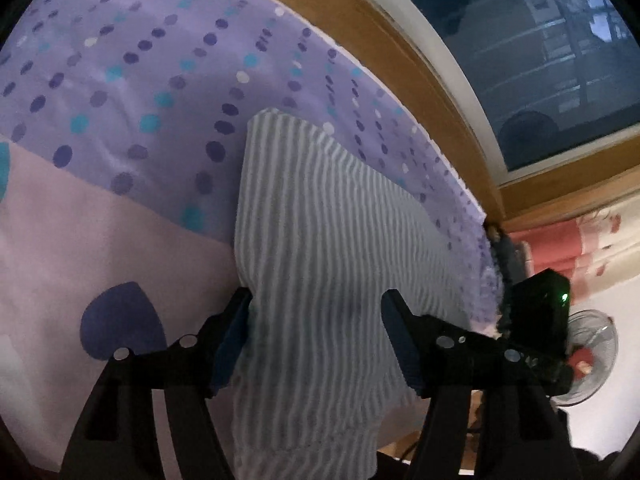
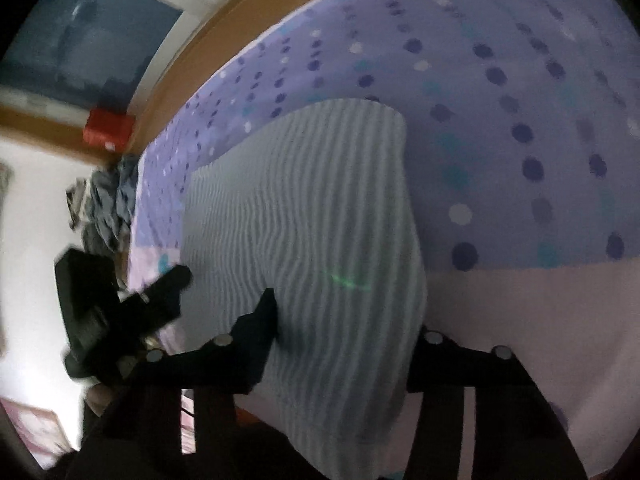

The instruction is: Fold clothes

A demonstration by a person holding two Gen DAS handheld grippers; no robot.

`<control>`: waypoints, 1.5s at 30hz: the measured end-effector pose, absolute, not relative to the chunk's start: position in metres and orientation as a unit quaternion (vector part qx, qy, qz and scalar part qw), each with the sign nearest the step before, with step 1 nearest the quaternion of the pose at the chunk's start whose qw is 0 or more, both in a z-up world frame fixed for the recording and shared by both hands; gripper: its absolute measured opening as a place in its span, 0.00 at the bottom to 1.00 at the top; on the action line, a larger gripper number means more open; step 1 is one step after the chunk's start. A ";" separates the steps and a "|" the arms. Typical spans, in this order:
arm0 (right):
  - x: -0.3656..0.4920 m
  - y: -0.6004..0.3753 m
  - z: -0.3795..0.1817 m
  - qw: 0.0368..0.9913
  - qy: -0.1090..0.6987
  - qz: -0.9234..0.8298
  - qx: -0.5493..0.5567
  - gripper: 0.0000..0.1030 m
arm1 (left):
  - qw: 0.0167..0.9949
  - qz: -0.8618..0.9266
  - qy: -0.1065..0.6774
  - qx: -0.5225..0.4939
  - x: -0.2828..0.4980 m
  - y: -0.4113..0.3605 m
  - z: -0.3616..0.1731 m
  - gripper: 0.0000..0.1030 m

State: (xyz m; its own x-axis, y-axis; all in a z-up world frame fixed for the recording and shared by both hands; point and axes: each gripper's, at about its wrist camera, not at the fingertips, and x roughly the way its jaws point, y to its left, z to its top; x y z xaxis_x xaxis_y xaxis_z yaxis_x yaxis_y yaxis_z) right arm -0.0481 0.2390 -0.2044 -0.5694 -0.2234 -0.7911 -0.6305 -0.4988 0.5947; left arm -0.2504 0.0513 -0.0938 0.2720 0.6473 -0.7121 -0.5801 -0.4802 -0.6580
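The left gripper [image 1: 316, 320] was matte black, its two fingers [image 1: 404, 340] angular and lined with dark blue ribbed pads, with round silver screw heads along each arm. The right gripper [image 2: 344, 332] was the same black build with matching silver screws; its pads were too dark and blurred to make out. Seen from the left wrist, it carried a black box showing a small green light.

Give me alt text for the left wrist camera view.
A striped garment lies on a purple dotted bedsheet, with the left gripper open just above its near part. A window runs along the bed's far side, and a fan stands at right.
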 end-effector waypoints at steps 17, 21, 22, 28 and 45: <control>-0.021 0.242 -0.160 0.144 0.469 0.801 -0.343 0.31 | 0.519 0.597 -0.106 -0.602 -0.251 0.046 -0.050 0.13; 0.004 0.247 -0.137 0.177 0.443 0.824 -0.307 0.31 | 0.563 0.586 -0.078 -0.578 -0.234 0.082 -0.029 0.13; 0.013 0.250 -0.131 0.191 0.434 0.828 -0.299 0.31 | 0.576 0.581 -0.070 -0.571 -0.228 0.094 -0.024 0.14; 0.074 0.293 -0.105 0.282 0.386 0.841 -0.255 0.31 | 0.644 0.546 -0.038 -0.534 -0.175 0.190 -0.013 0.14; 0.118 0.490 -0.135 0.370 0.280 0.819 -0.338 0.30 | 0.603 0.524 -0.019 -0.601 -0.091 0.375 -0.087 0.16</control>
